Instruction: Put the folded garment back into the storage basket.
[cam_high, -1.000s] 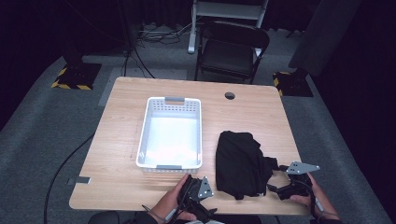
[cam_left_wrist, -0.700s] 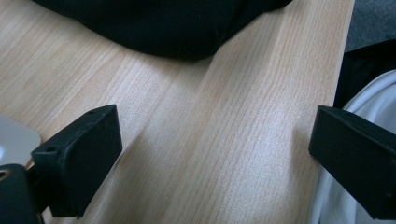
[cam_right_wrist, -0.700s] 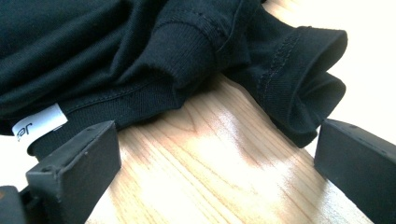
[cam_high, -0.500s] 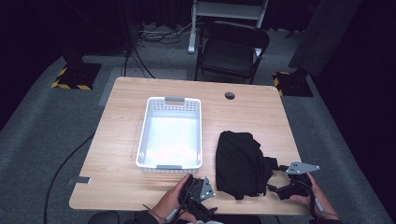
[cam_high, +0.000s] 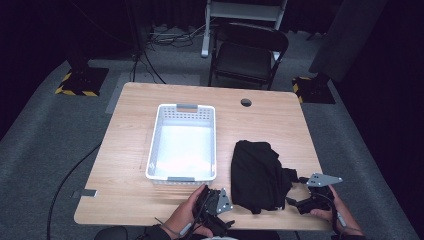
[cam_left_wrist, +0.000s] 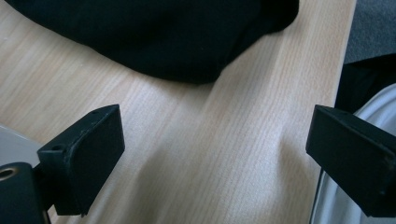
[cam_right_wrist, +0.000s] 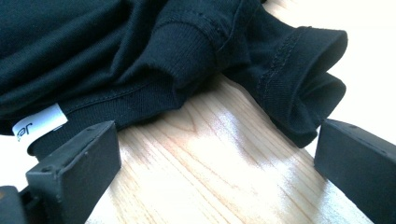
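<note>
Table (cam_high: 150, 200): light wood top with a round cable hole (cam_high: 245, 102) toward 1 o'clock of its centre, near the far edge.
Basket (cam_high: 212, 150): white plastic, perforated walls, grey handle tabs at the near and far ends; sits just left of table centre, long axis running 12 to 6 o'clock; inside looks bare and brightly lit.
Garment (cam_high: 257, 175): black cloth, crumpled in a heap, at 4 o'clock of table centre, just beside the basket's right wall but apart from it; one cuffed end trails off toward 3 o'clock.
Garment detail: right gripper view shows ribbed cuff (cam_right_wrist: 187, 51), stitched hem opening (cam_right_wrist: 308, 88) and a small white label (cam_right_wrist: 39, 122) with partial lettering, too cropped to read.
Left gripper (cam_high: 223, 210): held in the person's left hand (cam_high: 187, 215) at the near table edge, about 6 o'clock, between basket and garment; grey plate on top.
Left jaws: spread wide in the left gripper view, nothing between them but bare wood; garment edge (cam_left_wrist: 187, 56) lies beyond the tips, not touched.
Right gripper (cam_high: 295, 192): held in the person's right hand (cam_high: 327, 207) at the near right corner, about 5 o'clock; grey three-cornered plate on top; tips pointed at the garment's trailing end.
Right jaws: wide apart, gripping nothing; cloth lies just ahead, the hem close beside the right-hand jaw, contact cannot be told.
Surroundings: black folding chair (cam_high: 250, 55) beyond the table at 12 o'clock; grey carpet (cam_high: 45, 150); cables (cam_high: 145, 60) on the floor.
</note>
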